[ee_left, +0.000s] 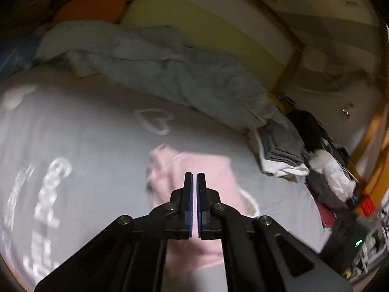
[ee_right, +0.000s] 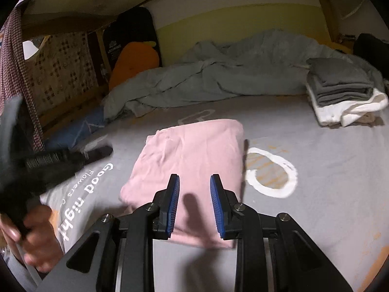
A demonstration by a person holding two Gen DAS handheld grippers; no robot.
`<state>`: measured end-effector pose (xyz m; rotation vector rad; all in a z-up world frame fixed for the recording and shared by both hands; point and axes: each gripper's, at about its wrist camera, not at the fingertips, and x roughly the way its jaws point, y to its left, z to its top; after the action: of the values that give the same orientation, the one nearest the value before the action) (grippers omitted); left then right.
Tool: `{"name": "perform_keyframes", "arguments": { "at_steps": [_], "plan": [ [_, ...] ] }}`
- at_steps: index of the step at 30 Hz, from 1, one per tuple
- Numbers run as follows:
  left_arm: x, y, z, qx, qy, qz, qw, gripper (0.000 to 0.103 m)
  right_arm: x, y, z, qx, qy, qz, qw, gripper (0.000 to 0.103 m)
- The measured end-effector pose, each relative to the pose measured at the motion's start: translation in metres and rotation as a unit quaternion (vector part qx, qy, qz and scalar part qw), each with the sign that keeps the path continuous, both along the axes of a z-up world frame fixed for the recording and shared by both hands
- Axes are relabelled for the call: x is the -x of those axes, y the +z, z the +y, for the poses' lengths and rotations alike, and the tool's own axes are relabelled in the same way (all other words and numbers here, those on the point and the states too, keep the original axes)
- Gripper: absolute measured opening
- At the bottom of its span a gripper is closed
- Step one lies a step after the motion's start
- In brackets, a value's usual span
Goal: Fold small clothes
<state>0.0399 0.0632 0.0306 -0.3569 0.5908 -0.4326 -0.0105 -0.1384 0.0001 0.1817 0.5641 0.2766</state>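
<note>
A pink garment (ee_right: 194,160) lies folded into a rough rectangle on the grey bedsheet (ee_right: 328,175). My right gripper (ee_right: 195,178) hovers over its near half, jaws open, with nothing between the blue pads. In the left wrist view the same pink garment (ee_left: 206,170) lies below my left gripper (ee_left: 195,177), whose pads stand almost together with no cloth between them. The right wrist view also shows the left gripper (ee_right: 104,151) as a dark blur left of the garment, held by a person's hand (ee_right: 36,241).
A stack of folded grey and white clothes (ee_right: 340,90) sits at the back right of the bed. A crumpled grey-blue duvet (ee_right: 218,77) lies along the far side, with an orange cushion (ee_right: 133,60) behind it. Clutter (ee_left: 328,170) lines the bed's right edge.
</note>
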Motion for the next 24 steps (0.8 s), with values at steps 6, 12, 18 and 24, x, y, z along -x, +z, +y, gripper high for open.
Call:
{"name": "perform_keyframes", "arguments": {
  "at_steps": [6,12,18,24],
  "plan": [
    [-0.067,-0.03,-0.031,-0.09,0.014,0.063,0.9938,0.014,0.002,-0.019,0.006,0.02,0.004,0.015,1.0,0.028],
    [-0.086,-0.055,-0.023,-0.084,0.025,0.092,0.9919,0.012,0.018,-0.025,0.004,0.039,0.009,0.021,0.999,0.028],
    [-0.04,-0.043,0.001,0.001,0.009,0.094,0.9955,0.076,0.017,-0.006,-0.023,-0.022,-0.02,0.003,1.0,0.061],
    [-0.045,-0.08,0.017,0.158,-0.042,0.206,0.9648,0.076,-0.026,-0.015,-0.062,-0.156,-0.03,0.063,0.985,0.068]
  ]
}}
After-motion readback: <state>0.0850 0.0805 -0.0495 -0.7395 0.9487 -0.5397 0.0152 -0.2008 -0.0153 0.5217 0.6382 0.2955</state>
